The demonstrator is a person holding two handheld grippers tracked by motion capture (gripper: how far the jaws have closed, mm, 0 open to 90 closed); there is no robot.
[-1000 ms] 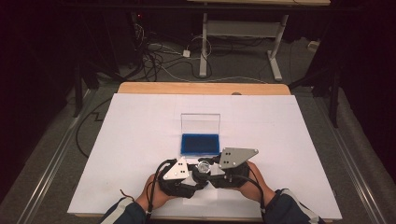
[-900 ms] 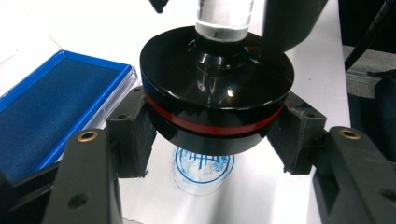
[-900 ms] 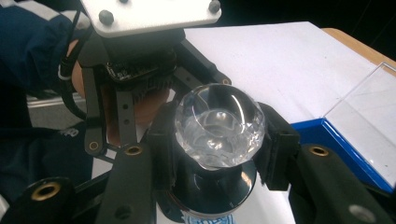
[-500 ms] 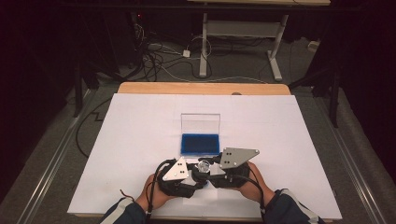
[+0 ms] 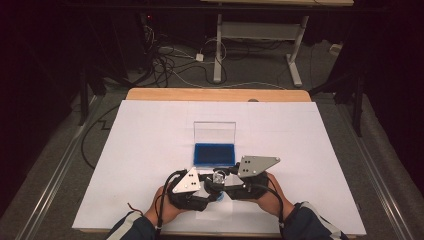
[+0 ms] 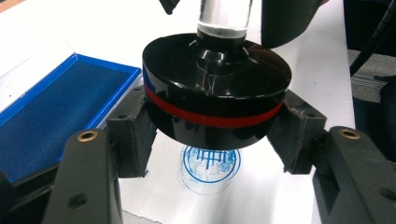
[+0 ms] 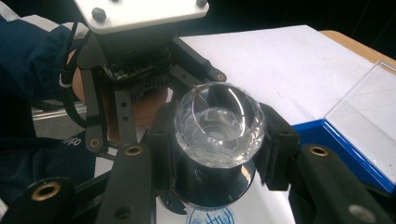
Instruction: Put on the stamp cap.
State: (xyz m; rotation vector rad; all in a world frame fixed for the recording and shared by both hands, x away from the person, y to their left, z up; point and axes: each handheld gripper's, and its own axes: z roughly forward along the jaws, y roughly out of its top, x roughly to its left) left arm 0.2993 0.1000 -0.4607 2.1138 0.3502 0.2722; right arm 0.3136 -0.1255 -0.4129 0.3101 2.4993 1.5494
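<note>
A round black stamp [image 6: 215,93] with a red band and a clear faceted knob [image 7: 218,123] hangs just above the white paper. My left gripper [image 6: 215,135] is shut on the stamp's black base, one pad on each side. My right gripper [image 7: 218,142] is shut on the knob. Under the stamp lies a round blue imprint [image 6: 210,165], whose top edge also peeks out below the base [image 7: 210,217]. In the high view both grippers [image 5: 212,192] [image 5: 222,180] meet at the stamp [image 5: 218,177], near the table's front edge. A blue ink pad [image 5: 214,154] lies just beyond them.
The ink pad's clear lid [image 5: 214,132] stands open behind it. A large white sheet [image 5: 150,145] covers the wooden table [image 5: 215,94]. Cables and a desk frame [image 5: 220,45] are on the floor beyond the far edge.
The left gripper has turned slightly, so its grey plate now shows more. Both grippers stay together at the stamp in the same spot.
</note>
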